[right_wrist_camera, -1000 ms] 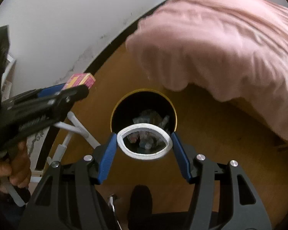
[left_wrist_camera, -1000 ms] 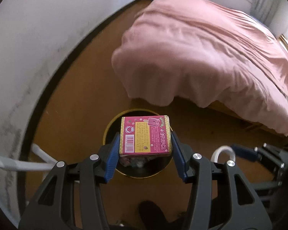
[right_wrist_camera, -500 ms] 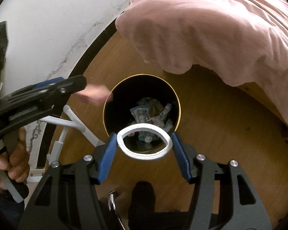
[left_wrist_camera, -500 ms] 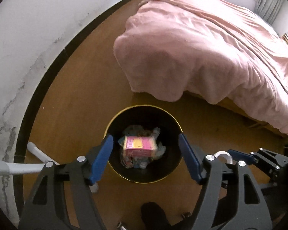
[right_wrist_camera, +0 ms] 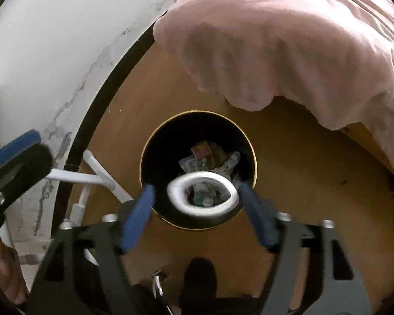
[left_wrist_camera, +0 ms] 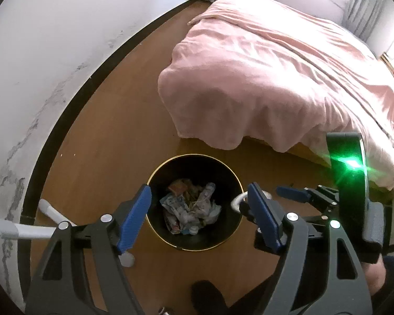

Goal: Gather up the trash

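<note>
Bin (right_wrist_camera: 252, 141) sits directly beneath both grippers. Right gripper (right_wrist_camera: 197, 199) jaws are opening, pads clear of the white ring (right_wrist_camera: 177, 183) over the rim; hold steady so it drops inside. Left gripper (left_wrist_camera: 199, 210) jaws are opening, empty.

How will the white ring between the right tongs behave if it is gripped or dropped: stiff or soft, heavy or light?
The white ring looks thin and squashed into an oval, so probably flexible, not stiff. It seems hollow and light for its size. The right tongs are opening with pads clear of it, so it should fall into the bin.
</note>
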Motion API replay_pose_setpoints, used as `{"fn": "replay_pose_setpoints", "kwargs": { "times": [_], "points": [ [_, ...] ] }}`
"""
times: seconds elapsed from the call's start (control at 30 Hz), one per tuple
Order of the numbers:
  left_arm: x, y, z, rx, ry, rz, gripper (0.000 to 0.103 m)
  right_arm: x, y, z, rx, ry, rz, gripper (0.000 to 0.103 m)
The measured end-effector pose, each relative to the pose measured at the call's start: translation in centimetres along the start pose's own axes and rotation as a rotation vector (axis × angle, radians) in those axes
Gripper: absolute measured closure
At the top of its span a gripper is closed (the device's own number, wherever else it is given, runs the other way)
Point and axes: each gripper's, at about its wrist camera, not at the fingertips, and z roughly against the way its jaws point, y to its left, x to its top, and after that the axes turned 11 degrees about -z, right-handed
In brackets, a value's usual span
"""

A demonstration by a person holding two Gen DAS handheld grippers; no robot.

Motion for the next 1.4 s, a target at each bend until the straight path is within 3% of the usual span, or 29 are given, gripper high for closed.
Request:
{"fn": "replay_pose_setpoints", "kwargs": {
  "times": [0.17,0.3,0.4,0.57,0.77,0.9,1.03,1.27,1.4],
  "points": [
    [-0.6,-0.8,2.5,-0.007,-0.014,-0.007,0.027,0.5,-0.2,1.5,0.009,-0.021,-0.014,0.026],
    [-0.7,-2.9,6.9,-0.011,-0.069,-0.040,0.020,1.2,-0.1,4.6,0.009,-0.049,-0.021,0.026],
    [-0.8,-4.0,11.0,-0.010,-0.124,-0.042,0.016,1.8,1.5,8.7,-0.012,-0.123,0.023,0.026],
    [-2.9,-2.3,19.0,0.037,-0.212,0.019,0.012,0.9,7.4,16.8,0.046,-0.273,0.147,0.019],
    [-11.7,5.2,29.8,0.248,-0.288,0.238,0.011,-4.7,19.3,23.2,0.187,-0.369,0.412,0.018],
    [-19.7,10.2,36.2,0.464,-0.294,0.396,0.011,-9.6,26.5,24.7,0.282,-0.372,0.573,0.018],
    [-28.0,13.9,41.4,0.628,-0.264,0.564,0.011,-14.8,33.1,24.5,0.355,-0.335,0.722,0.018],
    [-39.9,15.5,47.9,0.809,-0.246,0.808,0.011,-22.1,40.4,23.8,0.431,-0.266,0.905,0.018],
    [-43.9,15.0,49.6,0.859,-0.232,0.870,0.011,-24.8,42.6,23.6,0.454,-0.249,0.958,0.018]
  ]
}}
